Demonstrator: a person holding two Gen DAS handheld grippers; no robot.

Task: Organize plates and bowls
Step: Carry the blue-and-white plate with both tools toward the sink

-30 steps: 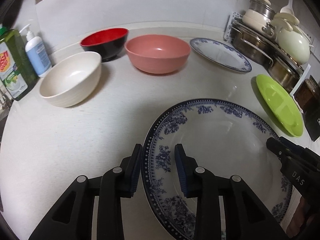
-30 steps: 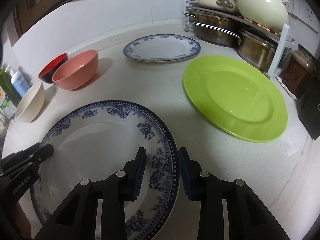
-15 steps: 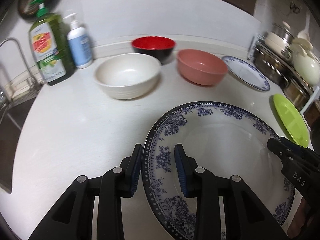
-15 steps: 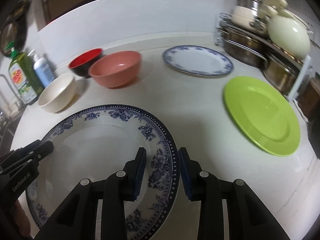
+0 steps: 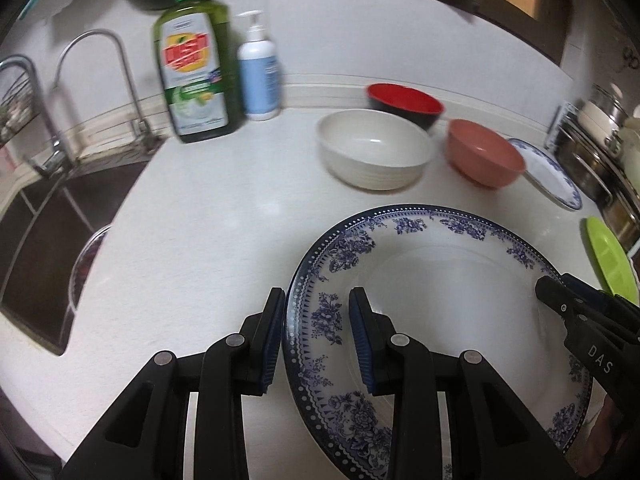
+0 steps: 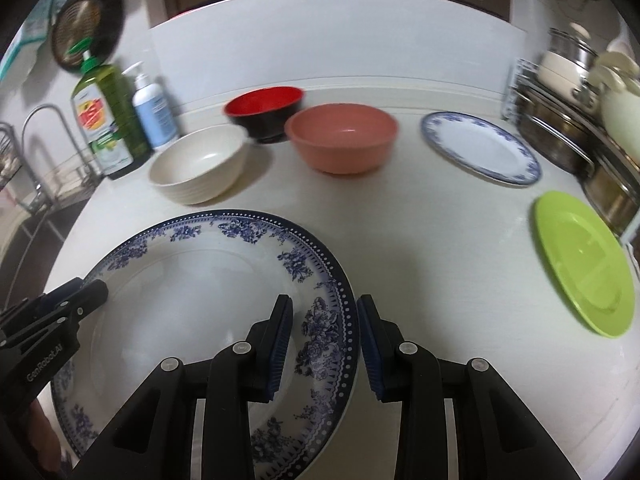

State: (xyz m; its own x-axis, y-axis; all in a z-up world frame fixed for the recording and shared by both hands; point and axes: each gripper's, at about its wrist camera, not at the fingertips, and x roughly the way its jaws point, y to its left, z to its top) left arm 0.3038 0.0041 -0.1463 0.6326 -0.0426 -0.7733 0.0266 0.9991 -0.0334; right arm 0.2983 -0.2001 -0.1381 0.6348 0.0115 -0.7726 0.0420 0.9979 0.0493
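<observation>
While carried: large blue-patterned plate point(image 5: 436, 304) rides over the desk point(image 5: 208, 240), near the bowls.
Left claw point(image 5: 316, 336): narrow, pinching its left rim.
Right claw point(image 6: 322, 340): same, opposite rim.
Handling: likely glazed ceramic, stiff, heavy, slippery, chippable; keep 2 rim grips level.

Glossy glazed plate point(image 5: 460, 280); matt black plastic claw point(image 5: 316, 336); matt pale countertop point(image 5: 208, 240); shiny metal faucet point(image 5: 100, 76).

"DAS" (white) on right tongs point(image 5: 592, 344)
</observation>
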